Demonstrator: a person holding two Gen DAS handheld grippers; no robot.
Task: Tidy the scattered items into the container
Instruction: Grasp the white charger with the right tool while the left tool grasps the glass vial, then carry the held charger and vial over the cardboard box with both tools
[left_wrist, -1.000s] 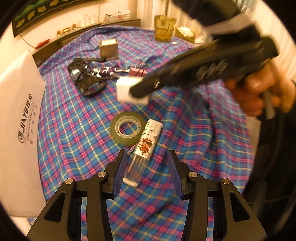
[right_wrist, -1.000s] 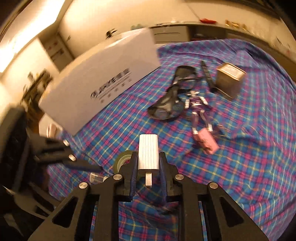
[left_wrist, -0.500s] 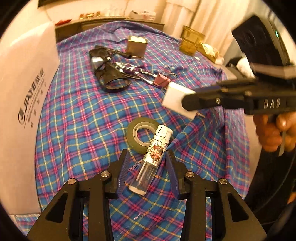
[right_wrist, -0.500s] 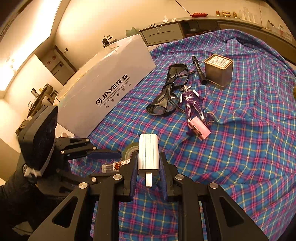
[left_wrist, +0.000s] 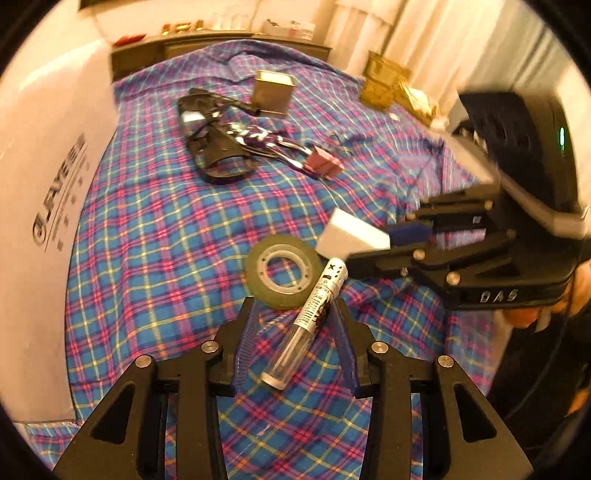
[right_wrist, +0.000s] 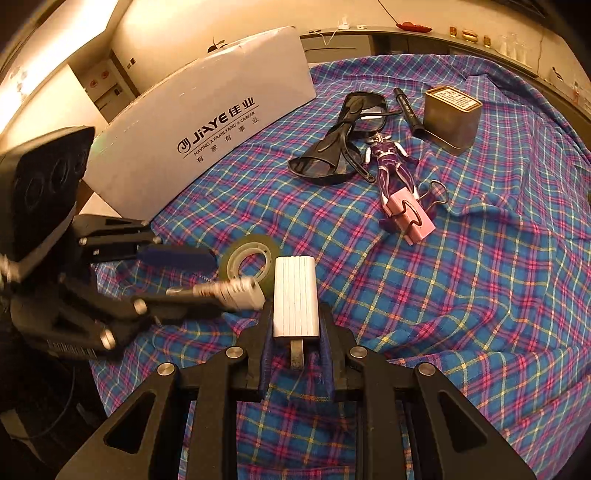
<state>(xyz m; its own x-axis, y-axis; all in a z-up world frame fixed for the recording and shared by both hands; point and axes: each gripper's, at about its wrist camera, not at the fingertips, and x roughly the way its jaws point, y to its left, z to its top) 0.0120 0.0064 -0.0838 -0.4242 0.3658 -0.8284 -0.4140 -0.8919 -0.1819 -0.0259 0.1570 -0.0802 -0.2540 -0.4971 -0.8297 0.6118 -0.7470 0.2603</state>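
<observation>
Between the fingers of the left gripper (left_wrist: 293, 334) one lighter (left_wrist: 308, 321) with a clear body and a printed metal cap is seen, lying slanted on the plaid cloth (left_wrist: 155, 258); the jaws are set fairly wide, and whether the pads touch it cannot be told. Just beyond its cap one roll of green tape (left_wrist: 282, 271) is laid flat. To the right, one white ribbed charger block (right_wrist: 295, 297) is held clamped in the narrow jaws of the right gripper (right_wrist: 295, 325), a metal prong showing beneath it. Farther ahead, one pink binder clip (right_wrist: 408, 218) is seen lying on the legs of one purple toy figure (right_wrist: 391, 162), with one pair of black goggles (right_wrist: 332, 147) beside it. Beyond those, one black pen (right_wrist: 408, 110) and one square metal tin (right_wrist: 452, 118) are found close together. Along the left side one white cardboard box (right_wrist: 207, 114) with printed lettering is stood at the cloth's edge.
</observation>
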